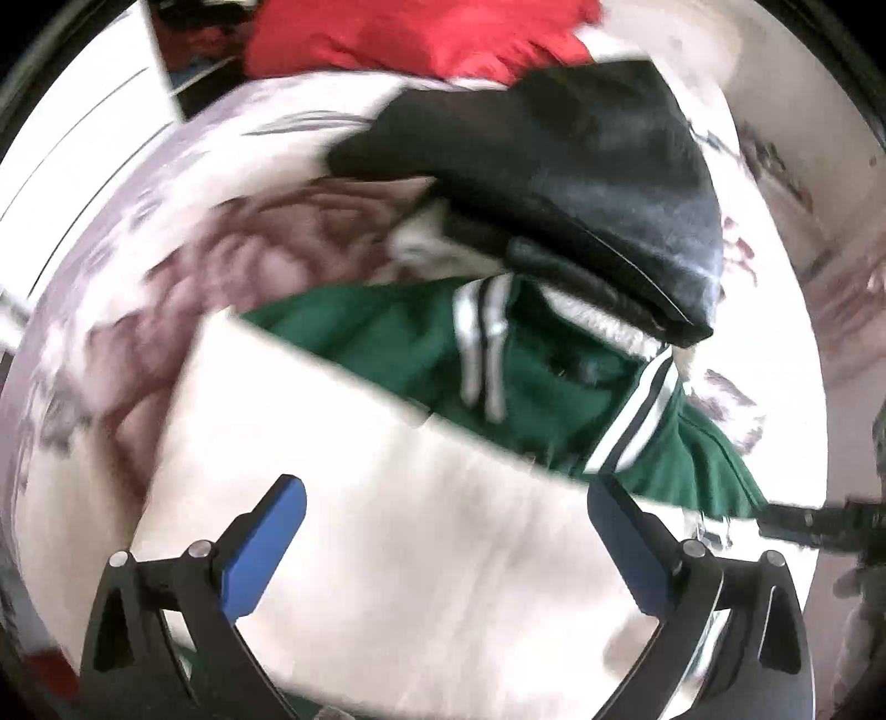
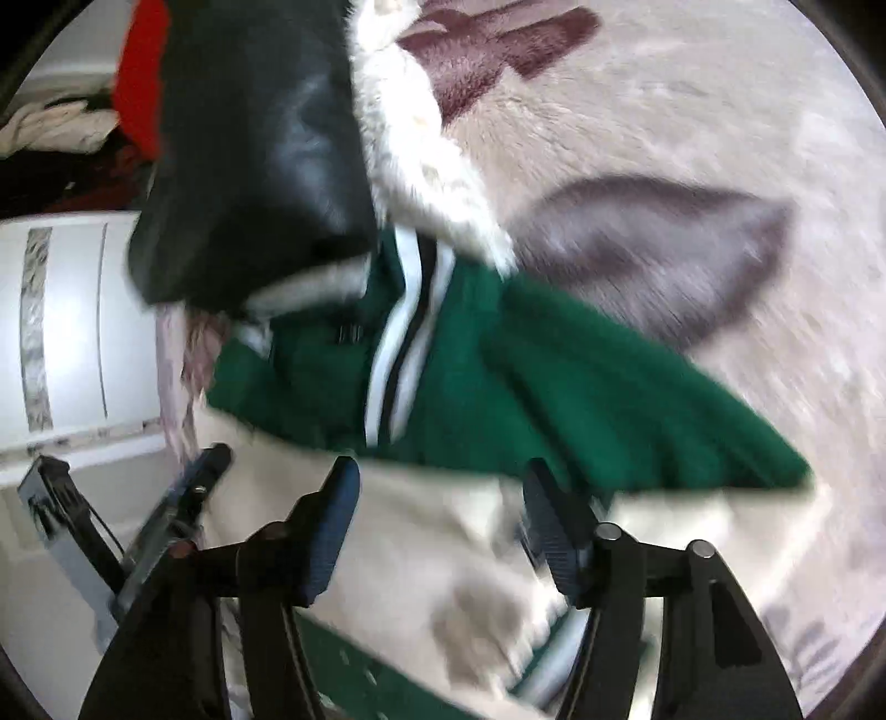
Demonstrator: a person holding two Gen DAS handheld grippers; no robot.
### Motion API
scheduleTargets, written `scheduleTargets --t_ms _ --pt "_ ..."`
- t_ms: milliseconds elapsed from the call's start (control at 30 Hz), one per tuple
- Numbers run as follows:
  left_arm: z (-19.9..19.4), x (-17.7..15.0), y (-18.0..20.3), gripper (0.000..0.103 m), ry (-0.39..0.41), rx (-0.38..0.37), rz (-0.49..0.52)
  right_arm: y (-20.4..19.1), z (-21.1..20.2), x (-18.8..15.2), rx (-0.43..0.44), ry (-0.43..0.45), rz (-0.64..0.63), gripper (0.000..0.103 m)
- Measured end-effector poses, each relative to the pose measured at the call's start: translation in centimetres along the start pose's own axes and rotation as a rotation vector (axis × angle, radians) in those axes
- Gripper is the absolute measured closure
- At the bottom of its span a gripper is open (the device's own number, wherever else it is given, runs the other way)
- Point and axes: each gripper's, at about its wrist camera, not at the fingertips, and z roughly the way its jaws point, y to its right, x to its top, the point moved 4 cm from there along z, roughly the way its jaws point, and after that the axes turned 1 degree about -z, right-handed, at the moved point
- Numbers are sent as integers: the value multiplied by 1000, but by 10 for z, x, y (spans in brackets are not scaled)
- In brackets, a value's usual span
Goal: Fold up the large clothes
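Left wrist view shows us the green varsity jacket (image 1: 398, 354) lying on a plush blanket (image 1: 266, 260) patterned with mauve flowers, its cream sleeve (image 1: 387, 498) spread flat across the foreground. We see white and dark striped ribbing (image 1: 480, 332) at the collar and a second striped band toward the right. A black leather jacket (image 1: 559, 183) with pale fleece lining lies folded just beyond it, overlapping the green collar area, and a red garment (image 1: 421, 39) sits farther back. Our left claw (image 1: 443, 493) hangs over the cream sleeve with its blue fingers (image 1: 266, 554) spread wide, holding nothing.

In the right wrist view, the green body (image 2: 554, 387) stretches out to the right across the blanket (image 2: 692, 138), and the cream sleeve (image 2: 398, 531) fills the space below. Our right claw (image 2: 437, 476) stands wide open above that sleeve, its fingers apart and empty. The left claw (image 2: 183, 498) appears at the lower left edge. Motion blur softens the fabric edges.
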Motion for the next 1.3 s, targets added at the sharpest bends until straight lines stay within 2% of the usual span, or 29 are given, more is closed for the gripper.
scheduleTargets --t_ms 67,133,167,233,267,300,333,433,500,600,667,767,800,867,900,1067,1100,1133,1200,1233,1300 --pt "-24 -31 -26 0 -11 33 -37 13 -16 -44 12 -18 -20 39" --pt "-26 -56 -71 0 -31 77 -58 27 -27 -77 10 -50 -17 39" --pt "-31 -70 -80 0 -45 108 -66 36 -27 -107 11 -70 -4 39" --pt "-39 -124 -110 0 -94 180 -98 55 -24 -146 -14 -106 15 39" --pt "-39 -158 -126 0 -140 213 -117 64 -22 -168 -23 -133 29 39" --pt "-36 -178 -134 0 -172 231 -125 73 -17 -197 -20 -163 49 39" --pt "-30 -218 -148 0 -239 252 -150 80 -12 -220 -15 -187 65 39" --pt "-10 -300 -169 0 -370 260 -212 101 18 -271 -33 -256 112 39" --pt "4 -337 -175 0 -410 273 -235 106 37 -299 -50 -297 123 39" --pt "12 -358 -183 0 -379 239 -309 109 59 -326 -76 -302 114 40" --pt "-3 -353 -188 0 -339 246 -345 127 68 -334 -221 -262 114 55" --pt "-49 -351 -201 0 -232 247 -392 138 63 -346 -192 -276 186 55" --pt "-63 -356 -207 0 -208 242 -417 134 55 -349 -182 -268 174 55" --pt "-80 -369 -217 0 -183 212 -464 125 41 -354 -198 -250 114 51" --pt "-83 -379 -221 0 -184 173 -493 121 34 -358 -210 -242 89 49" --pt "-41 -422 -212 0 -281 -178 -649 114 37 -372 -203 -252 74 47" --pt "-29 -429 -206 4 -290 -224 -685 108 48 -372 -202 -252 76 47" --pt "-21 -430 -201 29 -288 -252 -706 101 56 -369 -200 -254 80 47" --pt "-20 -426 -195 75 -242 -242 -693 98 54 -367 -199 -255 96 47" --pt "-24 -420 -194 83 -206 -228 -676 99 53 -366 -197 -255 105 47" --pt "-35 -409 -192 85 -159 -188 -608 98 51 -366 -203 -248 106 47"
